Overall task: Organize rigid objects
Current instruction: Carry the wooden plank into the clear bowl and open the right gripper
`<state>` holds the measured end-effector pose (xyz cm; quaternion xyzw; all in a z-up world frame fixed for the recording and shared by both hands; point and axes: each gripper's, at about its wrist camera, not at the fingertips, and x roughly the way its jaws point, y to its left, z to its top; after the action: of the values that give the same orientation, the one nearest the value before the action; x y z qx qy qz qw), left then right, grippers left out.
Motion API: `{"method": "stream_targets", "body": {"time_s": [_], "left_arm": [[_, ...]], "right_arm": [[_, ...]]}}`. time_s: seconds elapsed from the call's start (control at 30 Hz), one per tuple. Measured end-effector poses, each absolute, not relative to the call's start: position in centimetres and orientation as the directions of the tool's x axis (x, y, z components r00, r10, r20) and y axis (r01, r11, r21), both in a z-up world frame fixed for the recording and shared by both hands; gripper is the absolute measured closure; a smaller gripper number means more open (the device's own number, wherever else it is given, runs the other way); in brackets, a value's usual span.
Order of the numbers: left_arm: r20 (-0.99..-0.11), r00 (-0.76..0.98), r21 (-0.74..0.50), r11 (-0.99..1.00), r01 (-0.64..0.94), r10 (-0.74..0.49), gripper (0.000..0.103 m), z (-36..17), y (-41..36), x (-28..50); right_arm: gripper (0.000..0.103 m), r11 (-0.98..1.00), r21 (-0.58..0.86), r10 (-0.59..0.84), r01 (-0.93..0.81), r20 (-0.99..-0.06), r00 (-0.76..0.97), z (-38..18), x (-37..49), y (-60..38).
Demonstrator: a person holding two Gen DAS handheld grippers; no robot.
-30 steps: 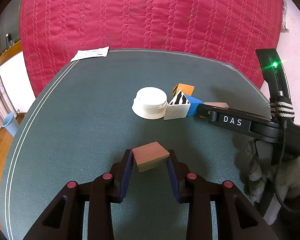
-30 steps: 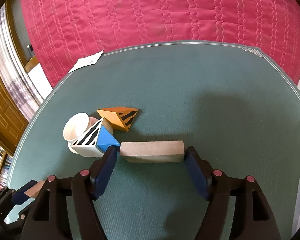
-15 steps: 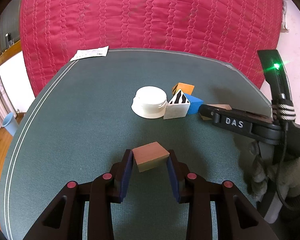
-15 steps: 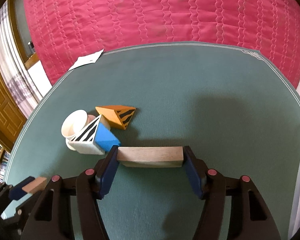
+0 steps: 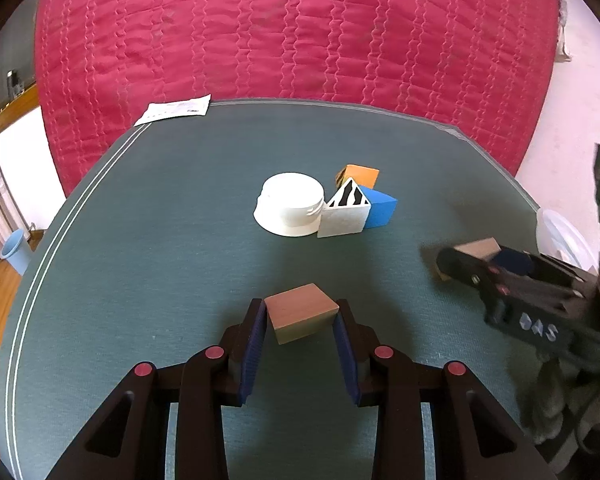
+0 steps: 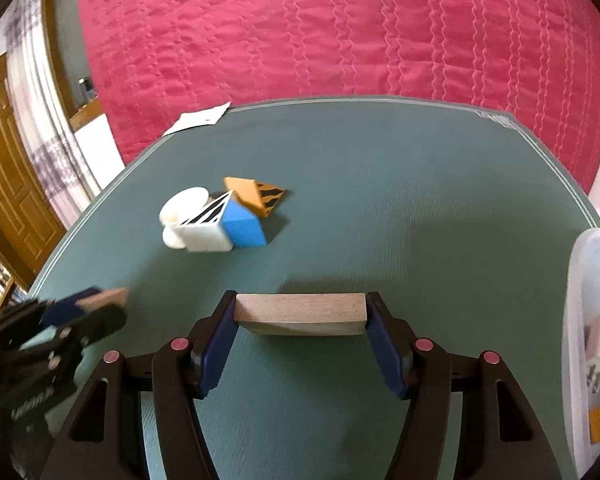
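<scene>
1. Green mat (image 5: 180, 240) covers the work surface; red quilt (image 5: 300, 40) behind it. A paper sheet (image 5: 174, 108) lies at the mat's far left edge.
2. Clear plastic bin (image 6: 588, 320) at the right edge of the right wrist view; contents blurred, something orange and a pale labelled item visible inside, not identifiable.
3. Right gripper (image 6: 300, 314) held low over the mat, pointing forward, jaws spread wide and clamped end-to-end on a long wooden plank (image 6: 300, 312), which lies crosswise between the blue pads.
4. Left gripper (image 5: 302, 316) level, aimed at the mat's centre, jaws about half closed and pressing both sides of a small wooden block (image 5: 302, 312) sitting at the fingertips.
5. Cluster mid-mat, well ahead of both grippers: white cup (image 5: 290, 204) upside down, touching a white zebra-striped wedge (image 5: 346, 212); blue wedge (image 5: 380, 210) against that one; orange striped wedge (image 6: 256, 196) just behind.
</scene>
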<state>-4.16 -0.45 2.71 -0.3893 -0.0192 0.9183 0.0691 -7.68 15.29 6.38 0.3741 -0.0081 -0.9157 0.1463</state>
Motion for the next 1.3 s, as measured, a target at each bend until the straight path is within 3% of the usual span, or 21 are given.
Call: {"method": "stream_targets", "body": {"time_s": [1.3], "left_arm": [[-0.706,-0.689,-0.057,-0.983,-0.175,0.164,0.067,2.4,1.8,-3.1]], "right_arm": [[0.039,-0.962,0.172,-0.272,0.211,-0.625,-0.731,7.9,-0.6,21.6]]}}
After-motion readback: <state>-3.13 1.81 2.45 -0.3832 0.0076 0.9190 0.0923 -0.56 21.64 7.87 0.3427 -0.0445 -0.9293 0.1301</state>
